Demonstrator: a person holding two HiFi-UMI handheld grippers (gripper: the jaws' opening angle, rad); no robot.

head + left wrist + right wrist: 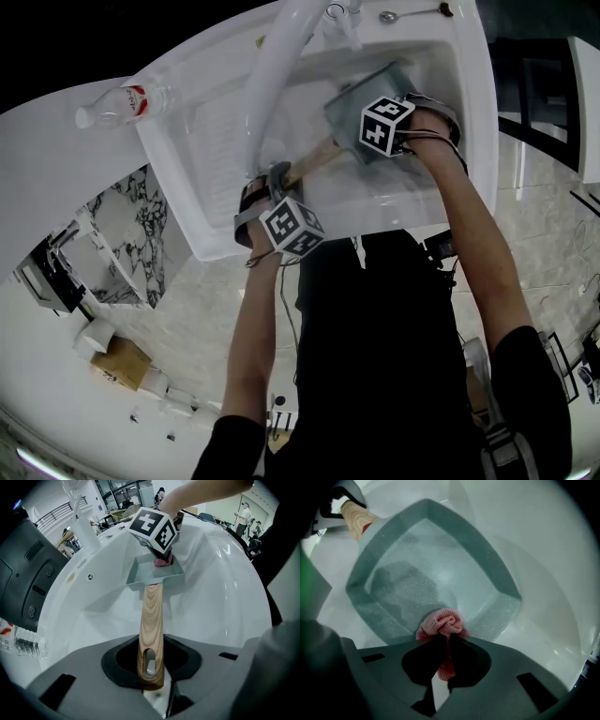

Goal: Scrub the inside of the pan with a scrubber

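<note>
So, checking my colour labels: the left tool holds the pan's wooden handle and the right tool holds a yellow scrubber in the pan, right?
No: the scrubber is pink, not yellow, as the right gripper view shows. Otherwise yes: left tool on the wooden handle of the pan, right tool holding the scrubber in it.

White sink (pixel 192 178) holds the pan (pixel 349 114) (spoon (pixel 412 13) on rim, bottle (pixel 122 101) alongside)

Pan (pixel 347 108) in sink (pixel 375 202), back-right part of basin. Handle (pixel 314 161) runs toward sink front edge, left of ctr. Scrubber (pixel 443 623) inside pan, at its wall. Faucet (pixel 277 70) at back edge. Spoon (pixel 412 13) near back-right corner. Bottle (pixel 122 103) on counter (pixel 56 150), left of sink.
</note>
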